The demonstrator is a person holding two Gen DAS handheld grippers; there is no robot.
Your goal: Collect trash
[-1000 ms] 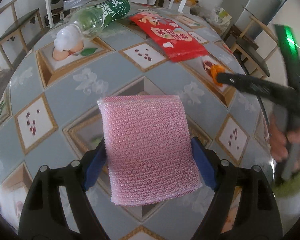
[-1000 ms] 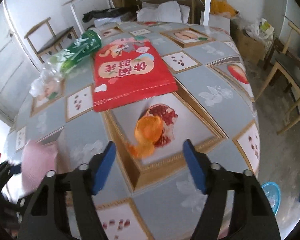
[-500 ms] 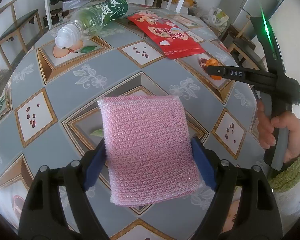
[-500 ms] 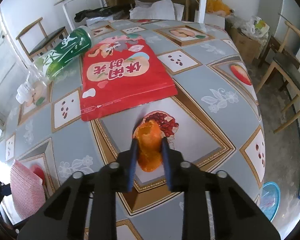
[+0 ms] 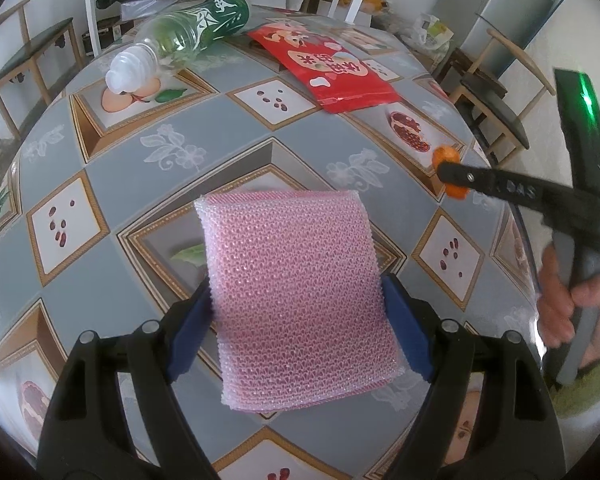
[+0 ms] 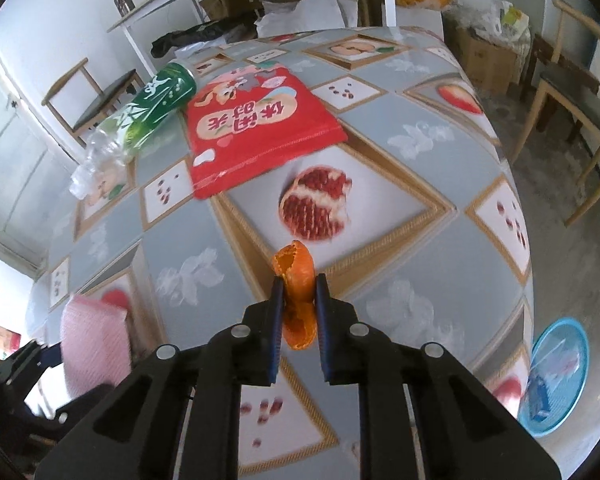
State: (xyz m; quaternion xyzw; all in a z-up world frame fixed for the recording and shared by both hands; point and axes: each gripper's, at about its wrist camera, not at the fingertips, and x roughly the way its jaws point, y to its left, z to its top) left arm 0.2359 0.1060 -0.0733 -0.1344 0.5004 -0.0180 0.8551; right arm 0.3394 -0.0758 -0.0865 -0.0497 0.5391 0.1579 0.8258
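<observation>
My left gripper (image 5: 296,304) is shut on a pink foam-net sheet (image 5: 296,296) and holds it above the table. My right gripper (image 6: 297,292) is shut on a piece of orange peel (image 6: 296,280), lifted off the tablecloth; the peel also shows in the left wrist view (image 5: 447,156), with the right gripper (image 5: 456,176) at the right. A red snack bag (image 6: 256,128) and a green-labelled plastic bottle (image 6: 148,112) lie on the far part of the table. The pink sheet also shows in the right wrist view (image 6: 94,344).
The table wears a grey patterned cloth (image 5: 228,140) with fruit pictures. A blue basket (image 6: 556,376) with some trash in it stands on the floor at the right. Wooden chairs (image 6: 572,104) stand around, with boxes and clutter behind the table.
My right gripper closed on the orange peel and lifted it off the pomegranate picture, drawing back. My left gripper kept hold of the pink sheet and barely moved.
</observation>
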